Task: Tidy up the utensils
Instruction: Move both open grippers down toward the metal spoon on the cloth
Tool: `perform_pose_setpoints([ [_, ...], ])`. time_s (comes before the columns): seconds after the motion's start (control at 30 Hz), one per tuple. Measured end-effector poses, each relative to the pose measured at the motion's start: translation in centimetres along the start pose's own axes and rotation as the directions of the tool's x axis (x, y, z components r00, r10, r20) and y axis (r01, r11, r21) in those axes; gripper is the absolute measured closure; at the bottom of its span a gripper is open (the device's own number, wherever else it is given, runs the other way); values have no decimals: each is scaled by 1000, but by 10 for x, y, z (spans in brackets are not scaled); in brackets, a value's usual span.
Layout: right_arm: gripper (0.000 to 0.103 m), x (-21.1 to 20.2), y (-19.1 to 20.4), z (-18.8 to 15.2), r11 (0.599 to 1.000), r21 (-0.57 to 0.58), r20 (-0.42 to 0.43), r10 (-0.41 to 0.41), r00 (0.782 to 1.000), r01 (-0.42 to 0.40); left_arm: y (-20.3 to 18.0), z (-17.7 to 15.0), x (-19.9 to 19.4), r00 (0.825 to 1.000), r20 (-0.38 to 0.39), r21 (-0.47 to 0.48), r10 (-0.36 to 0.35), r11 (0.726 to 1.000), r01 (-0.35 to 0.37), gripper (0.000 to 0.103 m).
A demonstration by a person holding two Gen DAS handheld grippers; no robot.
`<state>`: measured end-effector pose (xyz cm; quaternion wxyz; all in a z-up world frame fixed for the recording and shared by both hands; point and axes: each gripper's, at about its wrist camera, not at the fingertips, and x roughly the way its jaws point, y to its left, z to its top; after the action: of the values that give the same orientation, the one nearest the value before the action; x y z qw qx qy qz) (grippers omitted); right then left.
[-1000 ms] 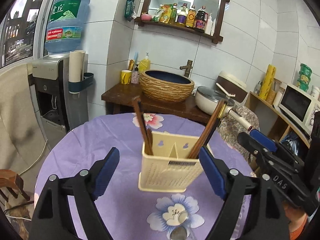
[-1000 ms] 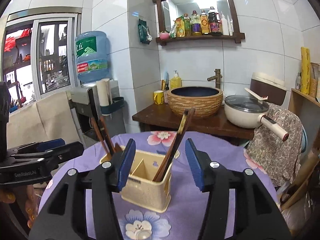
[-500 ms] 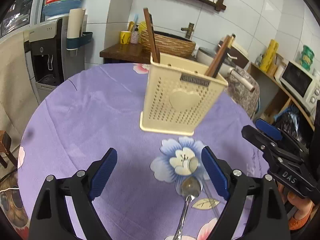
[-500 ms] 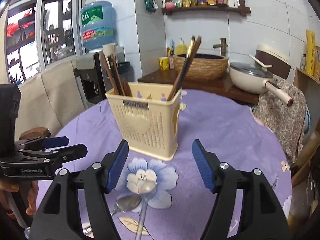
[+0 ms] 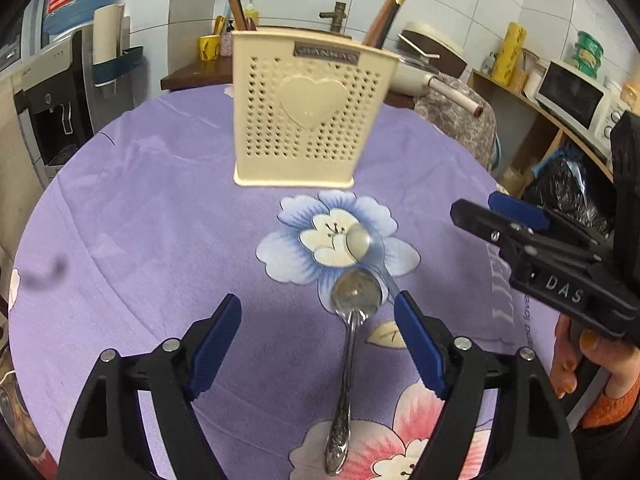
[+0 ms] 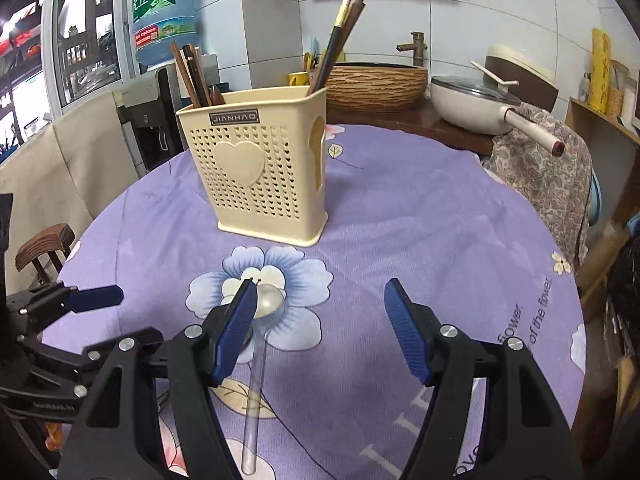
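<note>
The table [image 5: 140,220], covered in a purple flowered cloth, is now seen from lower and closer than half a second ago, so that more of its near part is shown. The cream utensil holder [image 5: 306,114] stands upright on it beyond the blue flower print, and is viewed more nearly side-on than before; dark chopsticks [image 6: 340,40] are held in it, leaning outward at both ends. The left gripper [image 5: 318,346] has been brought down over the metal spoon [image 5: 350,344], its fingers spread wide with nothing gripped. The right gripper [image 6: 320,330] is likewise held wide open and empty. The metal spoon lies flat on the table, its long axis running away from the camera, bowl toward the holder and handle toward the near edge. A clear plastic spoon [image 6: 258,364] lies just beside it, pointing the same way.
</note>
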<state>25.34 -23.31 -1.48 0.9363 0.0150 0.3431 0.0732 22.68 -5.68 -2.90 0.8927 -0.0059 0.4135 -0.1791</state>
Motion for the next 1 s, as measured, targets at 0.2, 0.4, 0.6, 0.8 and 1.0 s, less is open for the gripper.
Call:
perform_pose_setpoints([
  [0.2, 37, -1, -12, -6, 999, 38, -16, 8, 1000, -7, -18, -10, 19, 996, -89, 50, -7, 999, 12, 35],
  [0.4, 37, -5, -19, -8, 998, 59, -12, 21, 1000, -20, -28, -8, 39, 987, -159, 82, 0, 997, 13, 41],
  [0.6, 37, -5, -22, -9, 997, 71, -16, 30, 999, -29, -28, 1, 51, 980, -201, 100, -3, 995, 24, 47],
  [0.8, 37, -4, -22, -9, 996, 79, -13, 35, 999, -34, -35, 9, 59, 975, -219, 139, 34, 990, -3, 52],
  [1.0, 36, -3, -24, -10, 996, 83, -15, 37, 999, -36, -44, 15, 65, 970, -239, 176, 45, 984, -3, 56],
])
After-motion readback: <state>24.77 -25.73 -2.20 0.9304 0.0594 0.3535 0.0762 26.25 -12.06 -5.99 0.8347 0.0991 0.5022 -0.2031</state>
